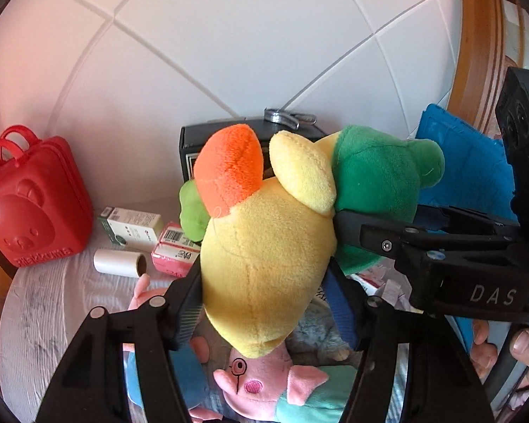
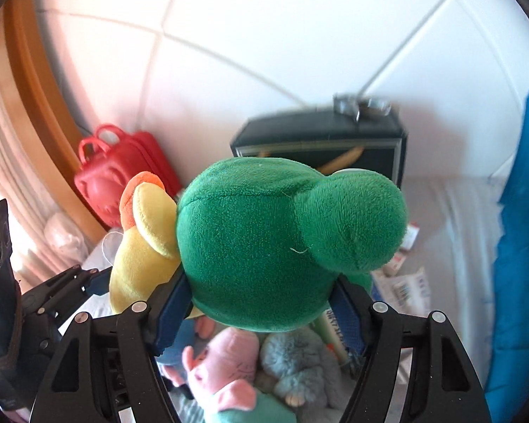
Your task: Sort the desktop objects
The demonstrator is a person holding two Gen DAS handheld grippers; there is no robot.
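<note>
Between the pads of the left hand-held gripper sits the yellow body of a plush toy, pinched at its lower middle so the pile bulges around both fingers. The right hand-held gripper clamps the green part of the same toy, its blue-faced pads pressed into the underside of the round green mass. The two grips lie close together, and the toy hangs clear above the clutter.

By the look of it, the toy is light, soft and squashy, with no stiff core to lean on. It should not slip on the ribbed pads, though a hold on an ear or the orange tip would let it flop. The thick body is the safer place to grip.

Below lie a pink pig plush and a grey furry toy. Farther out on the white-covered bench stand a red bear-faced case, small cartons, a white roll and a black box against the tiled wall.
</note>
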